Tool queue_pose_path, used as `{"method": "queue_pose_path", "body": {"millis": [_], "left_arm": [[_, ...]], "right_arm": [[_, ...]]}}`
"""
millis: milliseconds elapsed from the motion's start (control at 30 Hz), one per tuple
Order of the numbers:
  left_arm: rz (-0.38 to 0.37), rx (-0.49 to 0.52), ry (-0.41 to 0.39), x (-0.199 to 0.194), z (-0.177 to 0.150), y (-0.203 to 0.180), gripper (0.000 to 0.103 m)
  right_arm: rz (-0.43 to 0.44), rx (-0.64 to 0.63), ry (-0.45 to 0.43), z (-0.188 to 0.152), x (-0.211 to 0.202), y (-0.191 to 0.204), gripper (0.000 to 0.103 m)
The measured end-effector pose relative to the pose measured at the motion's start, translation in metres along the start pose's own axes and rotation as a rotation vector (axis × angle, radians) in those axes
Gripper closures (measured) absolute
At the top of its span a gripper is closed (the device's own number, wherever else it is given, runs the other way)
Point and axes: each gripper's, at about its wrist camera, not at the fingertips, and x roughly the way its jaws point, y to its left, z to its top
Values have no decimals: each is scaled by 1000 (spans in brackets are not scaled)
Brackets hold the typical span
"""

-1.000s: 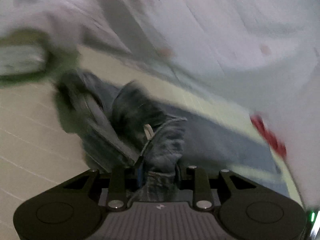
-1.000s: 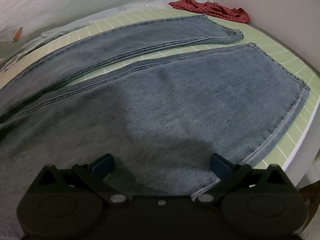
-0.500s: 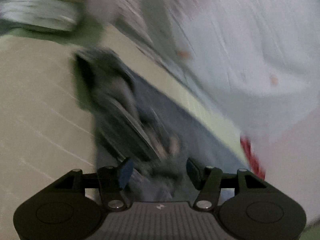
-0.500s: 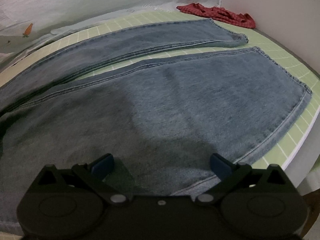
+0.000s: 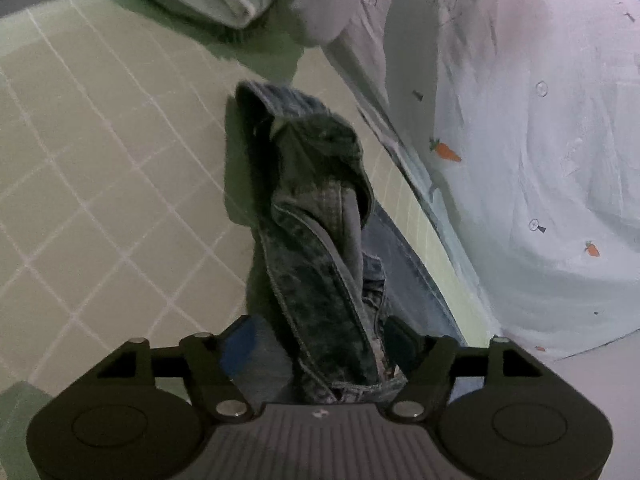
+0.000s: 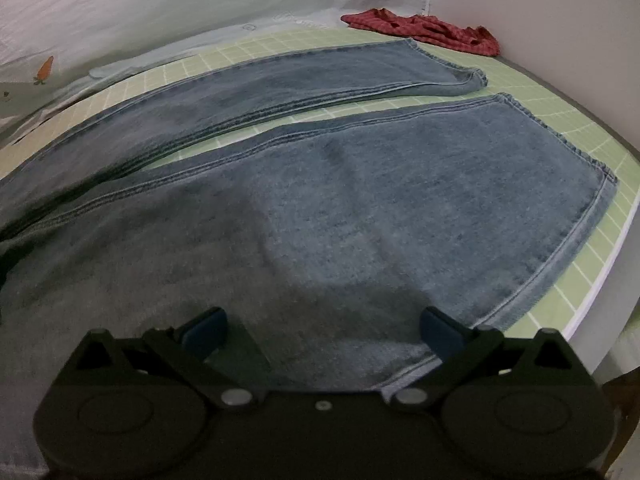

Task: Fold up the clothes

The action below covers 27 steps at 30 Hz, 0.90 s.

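Blue jeans (image 6: 360,200) lie flat on a green checked mat (image 6: 568,276), waistband bunched between the left gripper (image 5: 320,344) as its jaws open; the right gripper (image 6: 320,328) hovers wide open (nothing held).

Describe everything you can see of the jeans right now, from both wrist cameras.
The jeans are light blue denim with double-stitched seams, lying on the green grid mat. Both legs lie flat and nearly parallel, a strip of mat between them, hems toward the red cloth. The waist end is bunched up, darker, waistband twisted. It sits between the left gripper jaws, which are opening. The right gripper is open over the nearer leg.
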Motion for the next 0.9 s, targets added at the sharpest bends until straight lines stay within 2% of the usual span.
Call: {"method": "queue_pose_path", "body": {"millis": [100, 200, 267, 300, 367, 400, 467, 633, 800, 867, 900], "left_arm": [[-11, -39, 15, 11, 4, 3, 30], [-56, -127, 16, 20, 11, 14, 32], [-92, -179, 12, 24, 16, 20, 59], [-109, -197, 8, 25, 19, 22, 62], [-95, -159, -4, 23, 23, 15, 66], [-84, -129, -13, 21, 26, 11, 72], [-51, -67, -33, 13, 32, -1, 75], [28, 121, -167, -32, 56, -33, 78], [283, 296, -295, -72, 76, -37, 78], [448, 341, -287, -66, 73, -26, 80], [526, 360, -282, -63, 72, -21, 87]], "right_arm": [[1, -1, -1, 0, -1, -2, 0], [-3, 3, -3, 0, 0, -2, 0], [-8, 9, -4, 0, 0, 0, 0], [-11, 13, -5, 0, 1, 1, 0], [-18, 21, -6, 0, 1, 2, 0], [-21, 26, -7, 0, 1, 2, 0], [-28, 34, -9, 0, 2, 3, 0], [-39, 48, -8, 2, 3, 5, 0], [-43, 50, -15, 2, 4, 4, 0], [-46, 53, -22, 1, 4, 4, 0], [-47, 54, -24, 1, 3, 5, 0]]}}
